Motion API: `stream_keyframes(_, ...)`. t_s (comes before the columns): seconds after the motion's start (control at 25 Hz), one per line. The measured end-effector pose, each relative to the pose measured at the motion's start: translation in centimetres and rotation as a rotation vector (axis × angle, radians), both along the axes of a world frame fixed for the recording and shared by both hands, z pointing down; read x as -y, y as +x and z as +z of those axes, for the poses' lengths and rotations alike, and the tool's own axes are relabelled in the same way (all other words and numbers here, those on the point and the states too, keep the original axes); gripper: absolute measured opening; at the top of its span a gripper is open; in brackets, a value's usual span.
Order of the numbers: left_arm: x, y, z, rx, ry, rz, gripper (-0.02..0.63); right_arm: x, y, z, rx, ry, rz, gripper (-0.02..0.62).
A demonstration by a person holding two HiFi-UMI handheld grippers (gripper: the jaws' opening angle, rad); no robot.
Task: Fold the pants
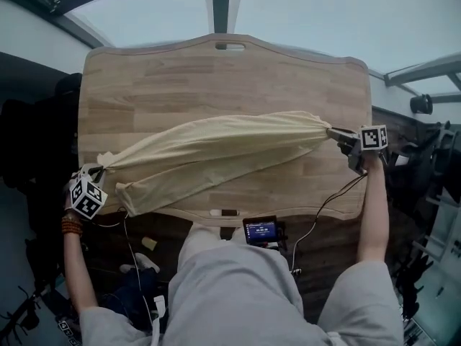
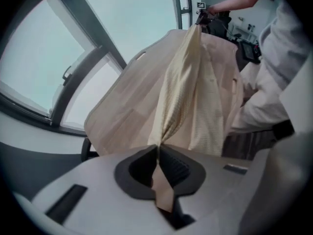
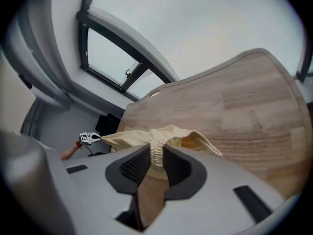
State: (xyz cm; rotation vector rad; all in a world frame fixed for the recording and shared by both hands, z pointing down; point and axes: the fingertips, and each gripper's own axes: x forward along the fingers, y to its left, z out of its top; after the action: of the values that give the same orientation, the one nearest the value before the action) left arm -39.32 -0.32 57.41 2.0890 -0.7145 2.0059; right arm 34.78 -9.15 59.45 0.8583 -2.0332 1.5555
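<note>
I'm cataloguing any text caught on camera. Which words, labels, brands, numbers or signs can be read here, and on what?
No text can be read in any view.
On the small device screen: a lit display, too small to read.
On the left marker cube and the right marker cube: black-and-white square patterns only, no words.
On the pants: no label or print shows.

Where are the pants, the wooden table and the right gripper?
pants (image 1: 216,150), head view, middle of the stretched yellow cloth.
wooden table (image 1: 216,78), head view, bare top beyond the pants.
right gripper (image 3: 155,153), right gripper view, between its jaws, on the pinched cloth.
</note>
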Motion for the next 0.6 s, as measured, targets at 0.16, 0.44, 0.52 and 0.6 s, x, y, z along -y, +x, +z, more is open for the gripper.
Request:
stream_keyframes(0.16, -9.0, 2.0, -1.8, -0.043, -0.197, -0.015, 0.021, -2.0, 1.3, -1.0, 0.174, -0.154, -0.05, 0.077)
stream_keyframes(0.44, -17.6, 3.6, 6.3, -0.137, -0.235, -0.195, 0.143, -8.2, 5.7, 9.1, -0.154, -0.258, -0.119, 0.102)
stream_keyframes(0.52, -16.9, 2.2, 8.1, -0.285, -0.193, -0.465, 0.16, -10.8, 7.0, 11.0, -0.265, -0.296, -0.191, 0.141)
stream_keyframes(0.6, -15.5, -0.4, 8.9, -0.4, -0.139, -0.712, 0.16, -11.4, 8.2, 12.0, -0.41, -0.294, -0.253, 0.141)
